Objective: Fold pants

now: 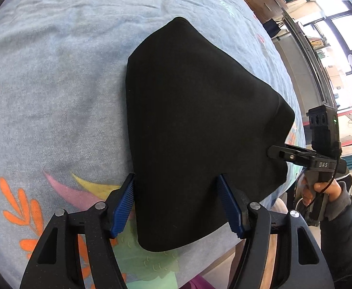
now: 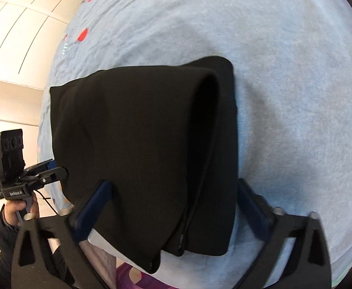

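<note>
Black pants [image 1: 195, 130] lie folded into a thick bundle on a light blue patterned sheet [image 1: 55, 77]. My left gripper [image 1: 176, 202] is open, its blue pads on either side of the bundle's near edge. In the right wrist view the pants [image 2: 139, 144] show stacked layers and a rolled fold at the right. My right gripper [image 2: 173, 207] is open and straddles the near end of the bundle. It also shows in the left wrist view [image 1: 275, 153] at the bundle's right edge. The left gripper shows in the right wrist view [image 2: 57, 168] at the bundle's left edge.
The sheet carries orange, pink and green prints [image 1: 26, 207] near the front. The bed's right edge [image 1: 294, 89] drops toward a room with shelves and windows [image 1: 332, 36]. White cupboard doors [image 2: 14, 36] stand beyond the bed's left side.
</note>
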A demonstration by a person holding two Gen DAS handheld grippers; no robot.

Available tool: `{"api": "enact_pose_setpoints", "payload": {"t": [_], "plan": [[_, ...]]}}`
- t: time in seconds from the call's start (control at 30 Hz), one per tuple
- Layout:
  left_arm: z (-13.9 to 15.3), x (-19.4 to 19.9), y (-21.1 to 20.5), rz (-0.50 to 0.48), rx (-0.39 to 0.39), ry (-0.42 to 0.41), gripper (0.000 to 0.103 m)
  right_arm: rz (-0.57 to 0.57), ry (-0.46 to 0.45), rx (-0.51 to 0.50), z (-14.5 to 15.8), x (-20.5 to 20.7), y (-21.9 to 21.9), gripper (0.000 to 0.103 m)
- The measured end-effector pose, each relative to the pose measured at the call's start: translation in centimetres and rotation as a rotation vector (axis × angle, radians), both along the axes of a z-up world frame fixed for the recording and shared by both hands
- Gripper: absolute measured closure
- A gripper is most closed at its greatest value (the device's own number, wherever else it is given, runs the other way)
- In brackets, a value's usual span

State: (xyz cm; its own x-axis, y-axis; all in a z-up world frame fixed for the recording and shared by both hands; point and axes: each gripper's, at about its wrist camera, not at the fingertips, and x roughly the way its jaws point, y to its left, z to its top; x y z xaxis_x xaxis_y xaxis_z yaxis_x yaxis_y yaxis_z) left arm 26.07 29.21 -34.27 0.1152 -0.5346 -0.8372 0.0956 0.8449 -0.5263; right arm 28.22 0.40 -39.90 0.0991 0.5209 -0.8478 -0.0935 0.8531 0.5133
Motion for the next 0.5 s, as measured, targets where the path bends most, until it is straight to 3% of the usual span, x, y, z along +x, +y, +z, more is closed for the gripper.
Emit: {"api": "enact_pose_setpoints", "payload": {"t": [0.03, 0.1, 0.17, 0.23, 0.37, 0.5], "plan": [[0.1, 0.1, 0.1, 0.0, 0.002, 0.004, 0.05, -0.013, -0.005, -0.002, 0.1, 0.1, 0.0, 0.0], [0.0, 0.2, 0.0, -0.001, -0.008, 0.022, 0.063, -0.029, -0.011, 0.003, 0.4, -0.1, -0.2, 0.01], [0.0, 0.4, 0.2, -0.003, -0.028, 0.031, 0.07, -0.033, -0.027, -0.003, 0.7, -0.3, -0.2, 0.032], [0.2, 0.5, -0.2, -0.013, -0.023, 0.027, 0.08, -0.012, -0.058, -0.037, 1.4, -0.6, 0.3, 0.047], [1.2, 0.3, -1.1, -0.04, 0.018, -0.017, 0.088, 0.037, -0.135, -0.133, 3.3, -0.7, 2.0, 0.082], [2.8, 0.0, -1.1, -0.048, 0.019, -0.063, 0.089, 0.06, -0.202, -0.168, 5.3, -1.1, 3.3, 0.09]]}}
